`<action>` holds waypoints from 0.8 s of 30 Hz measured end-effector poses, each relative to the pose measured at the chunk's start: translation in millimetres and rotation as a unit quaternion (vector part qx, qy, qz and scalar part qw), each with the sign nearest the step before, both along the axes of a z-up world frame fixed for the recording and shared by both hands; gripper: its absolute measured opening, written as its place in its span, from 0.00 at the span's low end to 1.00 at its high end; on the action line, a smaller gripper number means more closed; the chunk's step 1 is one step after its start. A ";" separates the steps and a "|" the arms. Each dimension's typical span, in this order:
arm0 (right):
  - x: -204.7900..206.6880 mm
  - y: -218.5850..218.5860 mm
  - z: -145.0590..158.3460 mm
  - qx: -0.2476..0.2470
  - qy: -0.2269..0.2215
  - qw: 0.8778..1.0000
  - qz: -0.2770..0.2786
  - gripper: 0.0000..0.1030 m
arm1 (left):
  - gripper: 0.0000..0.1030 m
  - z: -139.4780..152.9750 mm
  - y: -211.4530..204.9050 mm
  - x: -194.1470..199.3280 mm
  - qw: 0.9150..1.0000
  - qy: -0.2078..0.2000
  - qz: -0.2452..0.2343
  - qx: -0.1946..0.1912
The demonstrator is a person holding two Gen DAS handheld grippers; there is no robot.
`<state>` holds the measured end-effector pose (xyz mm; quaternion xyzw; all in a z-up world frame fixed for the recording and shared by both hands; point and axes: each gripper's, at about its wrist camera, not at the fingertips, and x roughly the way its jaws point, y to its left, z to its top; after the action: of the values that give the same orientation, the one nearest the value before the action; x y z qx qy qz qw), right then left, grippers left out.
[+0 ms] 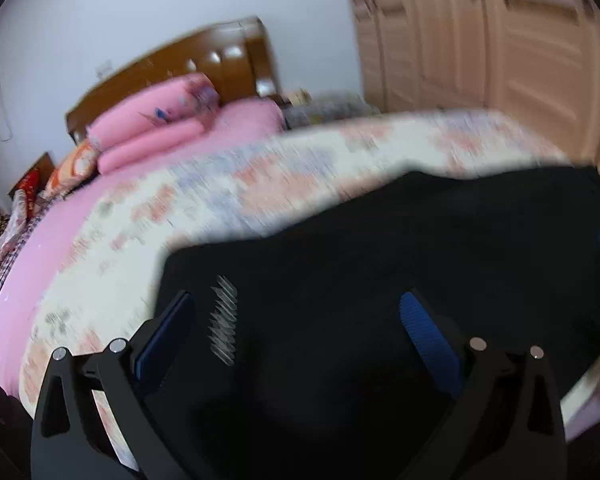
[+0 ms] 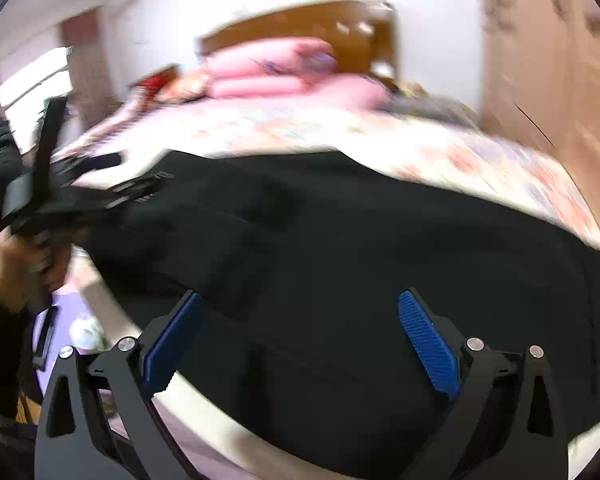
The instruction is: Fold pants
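Both sets of jaws stand spread wide and hold nothing: the left gripper (image 1: 296, 320) and right gripper (image 2: 300, 320) hover over the black pants (image 2: 340, 240), which lie spread on the bed's floral quilt (image 1: 260, 184). The risk, judging by the blur: a hasty pinch could catch the quilt too, or only one layer.

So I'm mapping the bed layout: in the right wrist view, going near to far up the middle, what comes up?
Right gripper, open → black pants → floral bedspread → pink pillows → wooden headboard → white wall.
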<state>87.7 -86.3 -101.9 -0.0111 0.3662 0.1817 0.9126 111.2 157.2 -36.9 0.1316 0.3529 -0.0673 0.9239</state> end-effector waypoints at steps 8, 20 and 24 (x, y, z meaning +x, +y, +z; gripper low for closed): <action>-17.7 -28.0 -18.2 -0.024 0.021 0.999 -0.016 0.93 | 0.99 -9.4 6.1 7.1 0.998 0.035 0.060 -0.003; -91.2 -166.8 3.3 0.198 0.031 0.966 -0.166 0.94 | 0.99 12.3 -118.9 -29.4 0.998 -0.026 -0.053 0.030; -88.7 -191.3 -16.3 0.221 0.062 0.951 -0.206 0.94 | 0.99 -18.7 -125.9 -25.9 0.997 0.011 -0.063 0.039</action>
<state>-1.0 -277.6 -118.2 0.2779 0.3672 0.0664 0.8852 85.4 31.3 -55.6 0.1889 0.3565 -0.1129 0.9080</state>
